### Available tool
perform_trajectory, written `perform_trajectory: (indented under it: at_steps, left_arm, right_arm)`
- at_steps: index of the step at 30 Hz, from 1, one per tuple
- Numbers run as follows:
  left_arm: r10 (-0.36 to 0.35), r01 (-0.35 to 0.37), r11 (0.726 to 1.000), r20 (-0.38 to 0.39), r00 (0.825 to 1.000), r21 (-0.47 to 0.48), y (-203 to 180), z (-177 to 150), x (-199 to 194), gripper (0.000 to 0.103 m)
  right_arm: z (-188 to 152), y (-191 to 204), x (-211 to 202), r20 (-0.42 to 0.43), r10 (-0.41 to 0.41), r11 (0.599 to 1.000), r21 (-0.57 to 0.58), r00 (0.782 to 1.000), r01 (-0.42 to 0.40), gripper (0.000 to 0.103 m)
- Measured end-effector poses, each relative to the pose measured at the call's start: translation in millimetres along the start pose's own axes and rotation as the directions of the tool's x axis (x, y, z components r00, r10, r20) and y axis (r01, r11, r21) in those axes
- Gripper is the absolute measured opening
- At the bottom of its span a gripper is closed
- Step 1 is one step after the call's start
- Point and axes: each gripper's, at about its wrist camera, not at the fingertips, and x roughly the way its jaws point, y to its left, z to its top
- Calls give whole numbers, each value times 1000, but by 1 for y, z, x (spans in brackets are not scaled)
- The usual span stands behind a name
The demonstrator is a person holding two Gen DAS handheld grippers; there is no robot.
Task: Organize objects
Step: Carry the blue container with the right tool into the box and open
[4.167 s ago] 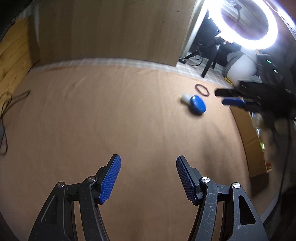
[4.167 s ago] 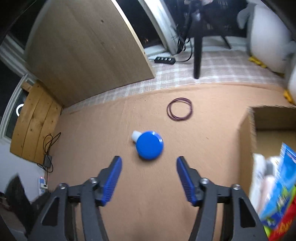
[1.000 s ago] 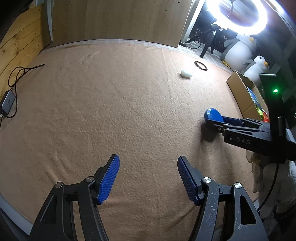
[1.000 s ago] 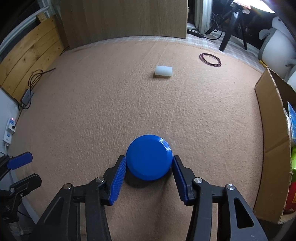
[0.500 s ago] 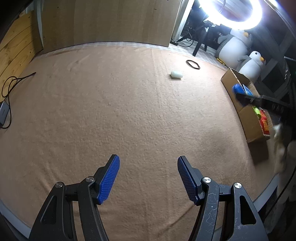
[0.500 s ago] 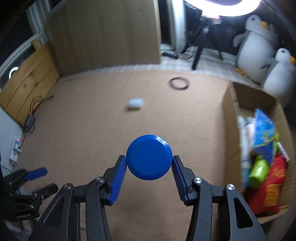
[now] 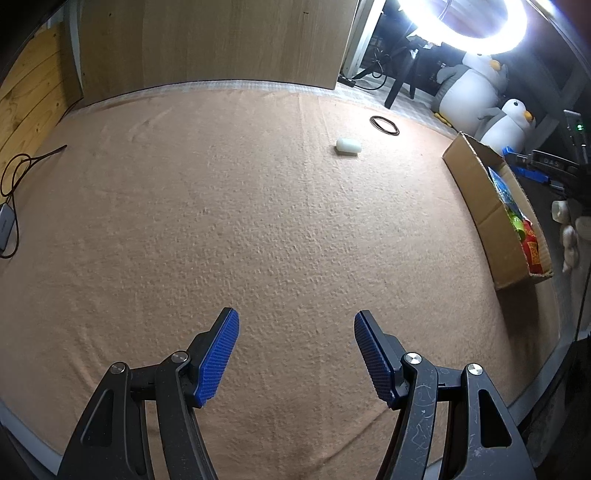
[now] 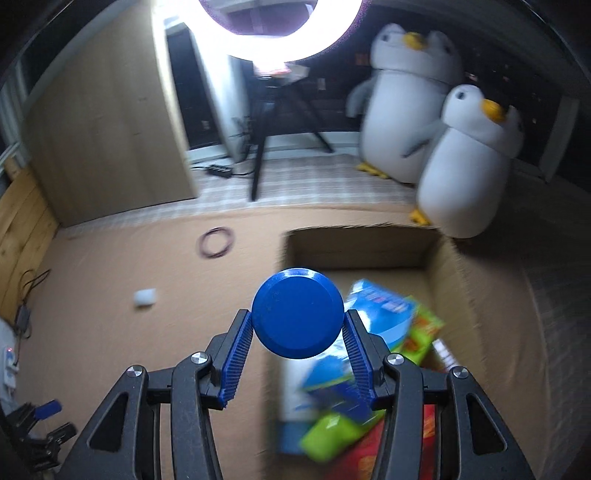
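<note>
My right gripper [image 8: 297,334] is shut on a round blue disc [image 8: 297,318] and holds it in the air above the open cardboard box [image 8: 448,275], which holds several colourful packages [image 8: 373,306]. My left gripper [image 7: 295,352] is open and empty, low over the tan carpet near its front edge. In the left wrist view the box [image 7: 476,192] stands at the right edge, with the right gripper [image 7: 535,168] over it. A small white block [image 7: 347,146] and a dark ring of cord [image 7: 385,125] lie on the carpet at the back; the right wrist view also shows the white block [image 8: 144,297] and the ring [image 8: 216,242].
Two plush penguins [image 8: 469,162] stand behind the box. A ring light on a tripod [image 8: 280,29] and a wooden panel [image 7: 214,40] stand at the back. A cable and adapter [image 7: 11,184] lie at the carpet's left edge.
My right gripper has lifted the blue disc off the carpet and carried it right, to above the cardboard box. My left gripper has stayed open and nearly still.
</note>
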Motion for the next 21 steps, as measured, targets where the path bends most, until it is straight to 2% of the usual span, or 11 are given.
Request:
perform_trajectory:
  at_steps: [3,10,21]
  left_arm:
    - [3,-3,1000,-4,1000,-2,-2,1,2,69]
    - [4,-4,1000,-11,1000,-7,-4,1,6,69]
    - [-7,7,1000,-9,1000,3,-10,3,11,69]
  right_arm:
    - [7,-17,12,-13,-37,999,12,999,37,46]
    - [13,-36,36,-57,-59,998,27,997,61,46]
    - [17,-41,33,-48,-59,998,33,997,60,47]
